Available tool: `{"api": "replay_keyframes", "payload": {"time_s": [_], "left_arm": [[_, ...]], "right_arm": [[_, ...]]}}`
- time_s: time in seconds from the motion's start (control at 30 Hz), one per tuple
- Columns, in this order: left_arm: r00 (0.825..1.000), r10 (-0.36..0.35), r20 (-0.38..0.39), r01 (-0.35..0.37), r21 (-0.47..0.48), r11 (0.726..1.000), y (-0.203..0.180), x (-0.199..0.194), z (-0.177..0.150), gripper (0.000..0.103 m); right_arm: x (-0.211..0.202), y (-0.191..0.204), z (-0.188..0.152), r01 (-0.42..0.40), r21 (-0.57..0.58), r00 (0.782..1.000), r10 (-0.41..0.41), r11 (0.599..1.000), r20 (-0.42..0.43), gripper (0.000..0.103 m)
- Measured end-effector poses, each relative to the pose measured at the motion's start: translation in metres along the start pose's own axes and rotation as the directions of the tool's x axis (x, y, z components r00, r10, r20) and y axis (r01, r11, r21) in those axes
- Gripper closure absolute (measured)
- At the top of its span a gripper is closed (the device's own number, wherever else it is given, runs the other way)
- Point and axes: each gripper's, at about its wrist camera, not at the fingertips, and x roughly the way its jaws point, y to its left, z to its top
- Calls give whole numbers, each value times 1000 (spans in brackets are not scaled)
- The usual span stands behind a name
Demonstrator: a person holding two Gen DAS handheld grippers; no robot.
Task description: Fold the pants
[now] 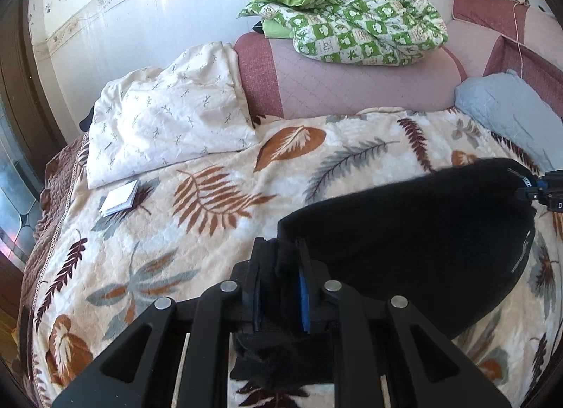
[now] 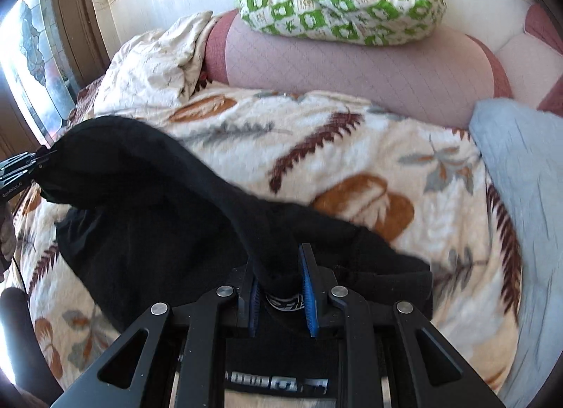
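Observation:
The black pants [image 1: 415, 242] hang lifted over a leaf-patterned blanket [image 1: 197, 204] on the bed. My left gripper [image 1: 281, 249] is shut on one end of the black fabric. My right gripper [image 2: 278, 260] is shut on the other end; the pants [image 2: 147, 204] stretch from it leftward to the left gripper [image 2: 21, 169] at the frame's edge. In the left wrist view the right gripper [image 1: 542, 190] shows at the far right, holding the cloth. A white logo band shows between the right fingers.
A white floral pillow [image 1: 162, 126] and a small booklet [image 1: 119, 198] lie at the left. A pink headboard cushion [image 1: 352, 84] carries a green checked quilt [image 1: 352, 10]. A blue pillow [image 1: 510, 116] lies at the right. A window [image 2: 38, 67] is at the left.

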Motion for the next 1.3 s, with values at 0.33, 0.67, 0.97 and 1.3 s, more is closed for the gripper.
{"api": "replay_keyframes", "payload": {"time_s": [0.33, 0.67, 0.97, 1.3], "left_arm": [[993, 62, -98, -55, 69, 996, 5, -21, -82, 58], [996, 3, -94, -40, -392, 919, 87, -30, -93, 48], [1000, 11, -25, -25, -655, 756, 137, -19, -123, 48], [999, 7, 42, 26, -733, 679, 170, -33, -132, 47]], "right_arm": [[-6, 5, -76, 44, 0, 991, -43, 999, -126, 41], [-53, 28, -46, 24, 51, 1000, -23, 998, -15, 37], [12, 172, 41, -296, -14, 954, 295, 955, -60, 36], [101, 336, 64, -410, -312, 904, 338, 857, -261, 37]]}}
